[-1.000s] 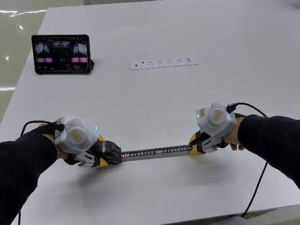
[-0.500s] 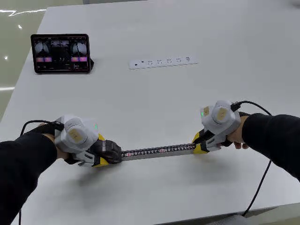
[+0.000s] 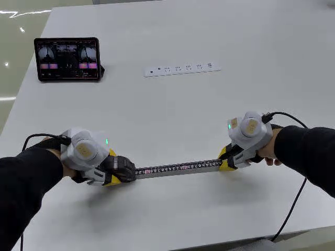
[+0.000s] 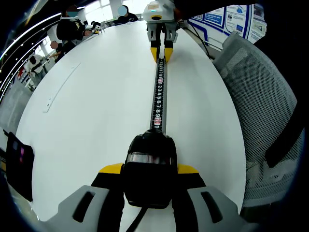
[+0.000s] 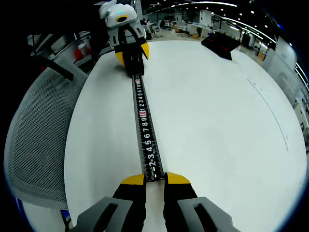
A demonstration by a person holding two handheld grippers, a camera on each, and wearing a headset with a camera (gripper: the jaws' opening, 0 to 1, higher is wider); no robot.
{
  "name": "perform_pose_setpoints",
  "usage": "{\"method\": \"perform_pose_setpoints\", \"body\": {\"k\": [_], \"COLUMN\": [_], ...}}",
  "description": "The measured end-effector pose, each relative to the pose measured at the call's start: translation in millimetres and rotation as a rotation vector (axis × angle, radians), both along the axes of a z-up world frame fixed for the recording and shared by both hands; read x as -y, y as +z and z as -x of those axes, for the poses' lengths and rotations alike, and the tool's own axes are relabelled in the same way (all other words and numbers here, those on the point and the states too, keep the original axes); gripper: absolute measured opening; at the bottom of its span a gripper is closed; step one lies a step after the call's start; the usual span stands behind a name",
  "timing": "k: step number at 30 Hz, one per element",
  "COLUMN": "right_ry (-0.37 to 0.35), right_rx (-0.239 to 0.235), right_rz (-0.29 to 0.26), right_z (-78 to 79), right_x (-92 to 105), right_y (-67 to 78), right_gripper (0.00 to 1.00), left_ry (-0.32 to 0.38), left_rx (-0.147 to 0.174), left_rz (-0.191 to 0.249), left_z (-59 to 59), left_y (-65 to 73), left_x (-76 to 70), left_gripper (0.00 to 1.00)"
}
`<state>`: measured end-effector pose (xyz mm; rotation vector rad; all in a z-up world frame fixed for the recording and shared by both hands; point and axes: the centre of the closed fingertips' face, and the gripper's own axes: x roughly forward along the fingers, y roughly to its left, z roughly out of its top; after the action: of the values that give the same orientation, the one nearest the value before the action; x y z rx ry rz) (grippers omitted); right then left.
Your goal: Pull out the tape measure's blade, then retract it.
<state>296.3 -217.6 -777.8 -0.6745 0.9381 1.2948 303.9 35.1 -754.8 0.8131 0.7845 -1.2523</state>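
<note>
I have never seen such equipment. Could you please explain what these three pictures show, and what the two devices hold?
A person holds a two-jaw gripper with a camera in each hand. The wide picture comes from a headset camera looking down at the white table. The two round pictures come from the grippers' own cameras. The left gripper is shut on the black tape measure case; the right gripper is shut on the end of the blade, pulled out between them along the table. Farther back are a tablet and a white power strip.
</note>
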Motion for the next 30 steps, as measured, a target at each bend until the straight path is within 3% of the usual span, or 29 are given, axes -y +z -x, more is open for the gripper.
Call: {"method": "perform_pose_setpoints", "body": {"k": [21,30], "right_ry": [0.0,0.019], "right_rx": [-0.004,-0.007], "right_rz": [0.003,0.037], "right_z": [0.2,-0.7], "right_x": [2.7,1.2], "right_y": [-0.3,-0.9], "right_gripper": [0.1,0.1], "left_ry": [0.002,-0.005], "left_rx": [0.002,-0.001], "left_rz": [0.003,0.012], "left_z": [-0.5,-2.0], "left_y": [-0.7,-1.1], "left_x": [0.0,-0.1], "left_gripper": [0.33,0.34]}}
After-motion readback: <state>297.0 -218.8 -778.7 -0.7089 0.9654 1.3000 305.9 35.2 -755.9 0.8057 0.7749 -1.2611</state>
